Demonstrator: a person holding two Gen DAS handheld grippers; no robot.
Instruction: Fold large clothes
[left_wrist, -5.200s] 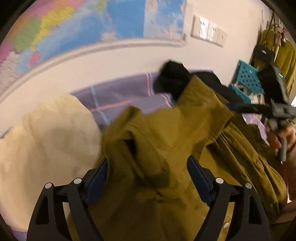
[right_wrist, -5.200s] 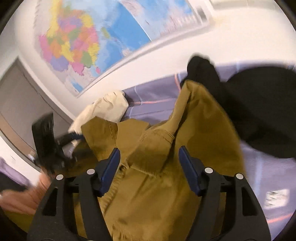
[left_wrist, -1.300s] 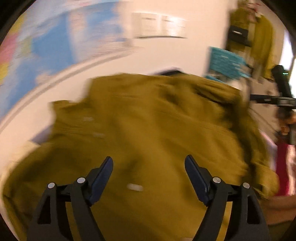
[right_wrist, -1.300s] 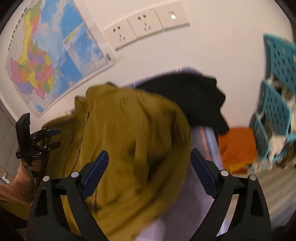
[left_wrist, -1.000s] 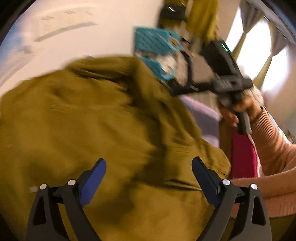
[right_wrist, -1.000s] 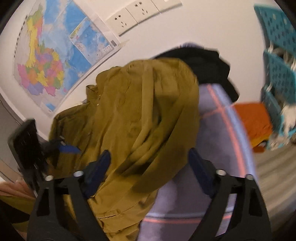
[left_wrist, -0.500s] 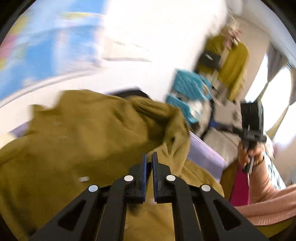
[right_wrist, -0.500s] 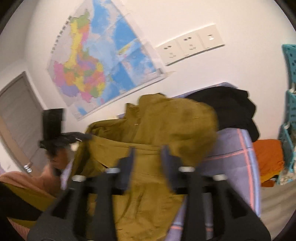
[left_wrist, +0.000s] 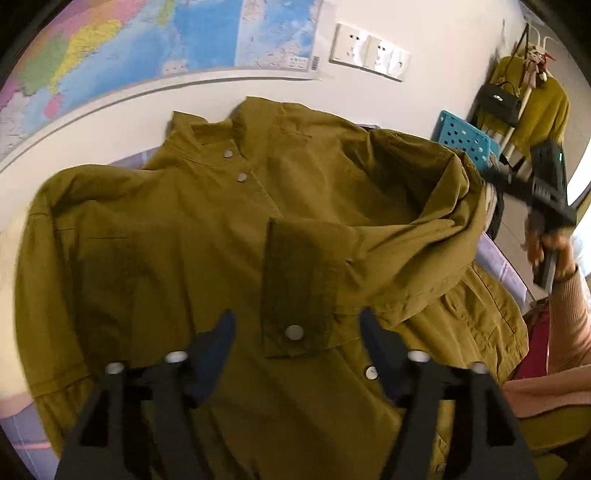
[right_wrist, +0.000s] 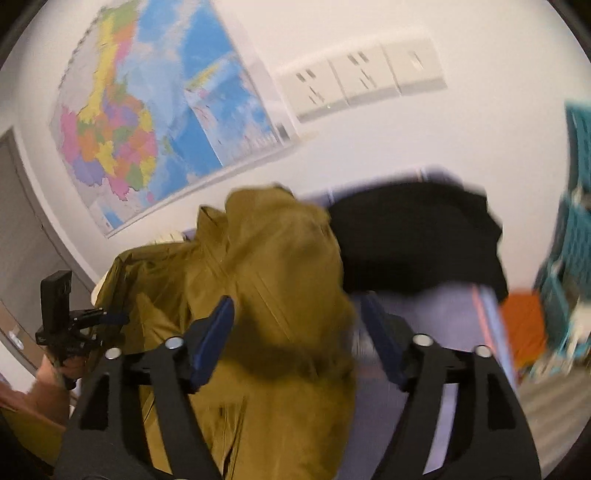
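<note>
the olive-green cotton jacket with a stand collar and pale snap buttons (left_wrist: 207, 236) lies front-up on the lilac bedsheet with pink stripes (right_wrist: 436, 310), its collar toward the wall; 2 snaps show at its neck and 2 lower down; one sleeve is folded across its chest, the darker cuff with 1 snap (left_wrist: 295, 295) lying on its middle; its fabric is creased and bunched near the far shoulder; the black garment (right_wrist: 417, 236) sits just beside the jacket's collar end; the left gripper (left_wrist: 295, 325) hangs above the jacket's cuff, jaws just spread apart, nothing gripped; the right gripper (right_wrist: 299, 321) hovers over the jacket's edge, jaws likewise just parted wide, holding nothing.
</note>
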